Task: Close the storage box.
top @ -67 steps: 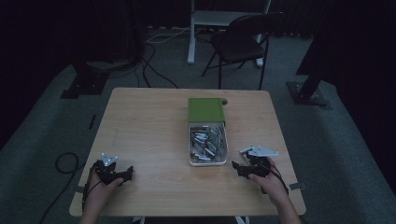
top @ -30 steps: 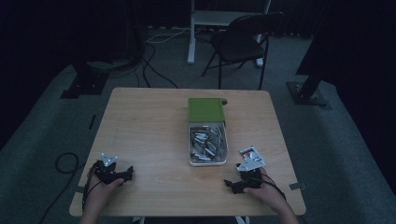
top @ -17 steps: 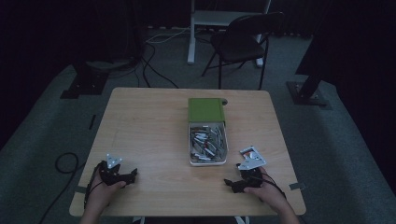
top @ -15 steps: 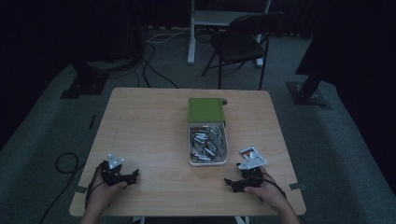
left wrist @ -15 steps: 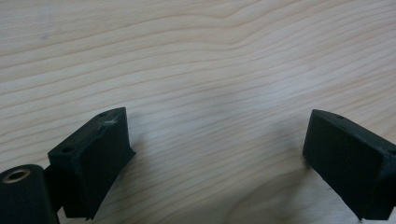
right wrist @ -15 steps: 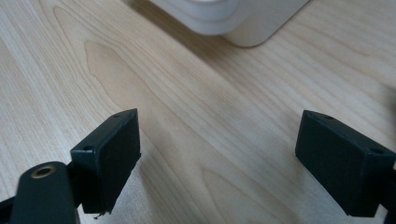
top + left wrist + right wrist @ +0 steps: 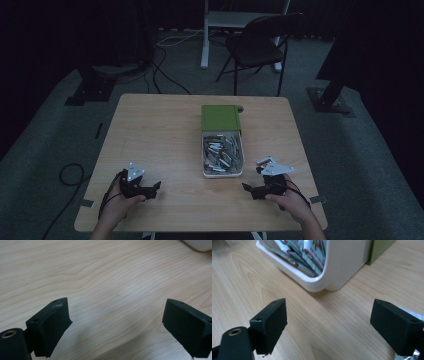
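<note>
The white tray (image 7: 342, 267) full of packets (image 7: 312, 252) stands just ahead of my right gripper (image 7: 329, 325), a little to its left. Both my grippers have their fingers spread wide and hold nothing; my left gripper (image 7: 117, 322) is over bare tabletop (image 7: 105, 277).

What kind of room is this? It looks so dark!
Probably a recording studio or lab, not a home: one wooden table stands on grey carpet amid dark curtains, with cables on the floor, stand bases, and a folding chair behind.
</note>
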